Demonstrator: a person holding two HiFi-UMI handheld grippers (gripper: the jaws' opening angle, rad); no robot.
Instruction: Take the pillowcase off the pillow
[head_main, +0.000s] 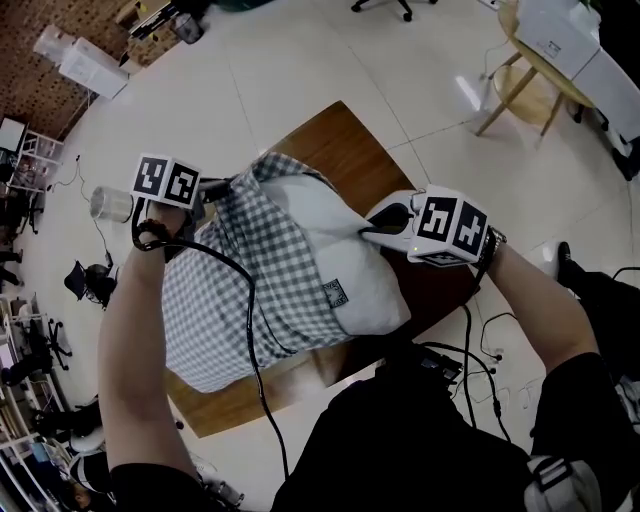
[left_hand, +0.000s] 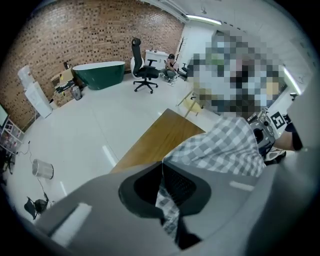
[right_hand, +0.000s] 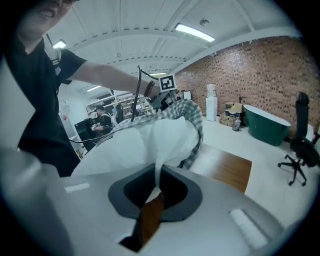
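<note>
While both tools had a bite on cloth, the job stood at the pulling-apart stage, as I judged it. On the left, the left gripper (left_hand: 162, 192) had its jaws pressed together on a fold of the pillowcase (head_main: 235, 300), and the grey-and-white checked cloth ran up between the pads in that gripper's own view. The case lay rumpled and loose over the left and near part of the wooden table (head_main: 340, 135), its open mouth facing right (a small dark label showed near that edge). Out of the mouth came the pillow (head_main: 360, 270), plain white and plump, with about its right half bared and the rest inside the check. Farther right, the right gripper (right_hand: 157, 187) was clamped on a pinch of the pillow's white cover at the exposed end. The next move, to my mind, called for the two hands to draw apart: the right anchoring the pillow, the left hauling the case off leftward, each pinch firm enough that thin cloth would not slip. The case looked limp and likely to drag, and the pillow soft and likely to bunch.
</note>
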